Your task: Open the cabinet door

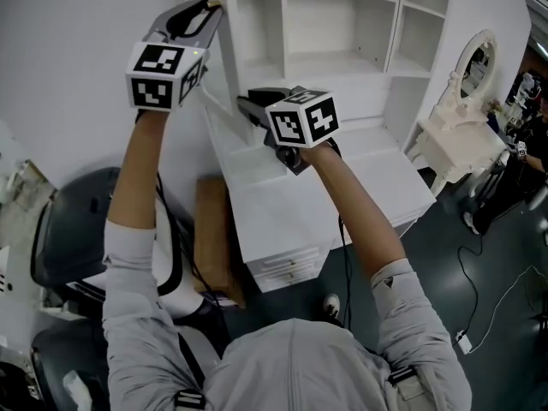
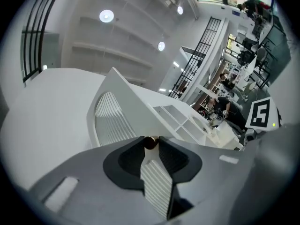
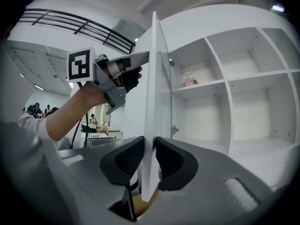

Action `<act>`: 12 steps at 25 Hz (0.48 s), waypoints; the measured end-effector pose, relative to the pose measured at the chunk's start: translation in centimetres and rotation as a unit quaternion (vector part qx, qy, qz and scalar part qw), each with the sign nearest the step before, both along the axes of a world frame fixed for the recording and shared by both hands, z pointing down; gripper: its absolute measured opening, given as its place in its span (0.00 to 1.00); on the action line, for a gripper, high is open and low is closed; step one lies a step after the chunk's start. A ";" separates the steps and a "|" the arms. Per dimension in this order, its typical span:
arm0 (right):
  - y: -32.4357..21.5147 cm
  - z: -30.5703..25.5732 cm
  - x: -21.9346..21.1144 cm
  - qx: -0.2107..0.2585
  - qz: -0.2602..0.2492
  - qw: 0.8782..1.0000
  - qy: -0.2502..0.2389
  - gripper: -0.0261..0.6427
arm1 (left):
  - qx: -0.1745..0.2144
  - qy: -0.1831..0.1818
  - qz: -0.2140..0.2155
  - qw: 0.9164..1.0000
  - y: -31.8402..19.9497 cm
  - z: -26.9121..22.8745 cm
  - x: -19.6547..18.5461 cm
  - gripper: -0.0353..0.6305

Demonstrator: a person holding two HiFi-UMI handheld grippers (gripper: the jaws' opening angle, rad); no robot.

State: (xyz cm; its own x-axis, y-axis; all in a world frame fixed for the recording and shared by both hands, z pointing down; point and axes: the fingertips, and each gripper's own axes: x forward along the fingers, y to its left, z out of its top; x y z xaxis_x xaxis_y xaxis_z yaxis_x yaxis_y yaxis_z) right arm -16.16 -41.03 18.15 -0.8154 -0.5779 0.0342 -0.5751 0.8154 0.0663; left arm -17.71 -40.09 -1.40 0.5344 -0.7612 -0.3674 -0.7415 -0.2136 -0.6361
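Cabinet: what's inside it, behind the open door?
Mostly bare white shelves; one small pink item sits on an upper shelf. Anything lower down is covered by the right tongs, closed on the edge of the door.

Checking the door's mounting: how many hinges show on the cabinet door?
2: an upper hinge on the cabinet door's inner side, and a lower hinge straight below it. Others may be hidden.
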 end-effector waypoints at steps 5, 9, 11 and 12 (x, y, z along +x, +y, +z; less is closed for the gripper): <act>2.0 0.2 -3.3 0.005 -0.015 0.999 0.032 0.19 | -0.001 0.014 -0.002 1.000 1.8 0.2 -3.2 0.23; 3.0 -0.2 -5.4 0.006 -0.020 1.000 0.002 0.19 | 0.002 0.045 0.001 0.999 2.8 -0.2 -5.6 0.23; 3.2 -0.2 -6.3 0.007 -0.019 1.000 -0.004 0.19 | 0.000 0.056 -0.005 0.998 3.0 -0.2 -6.6 0.23; 3.2 -0.1 -6.7 0.007 -0.019 1.000 -0.005 0.19 | -0.001 0.063 -0.008 0.998 3.1 -0.1 -7.0 0.23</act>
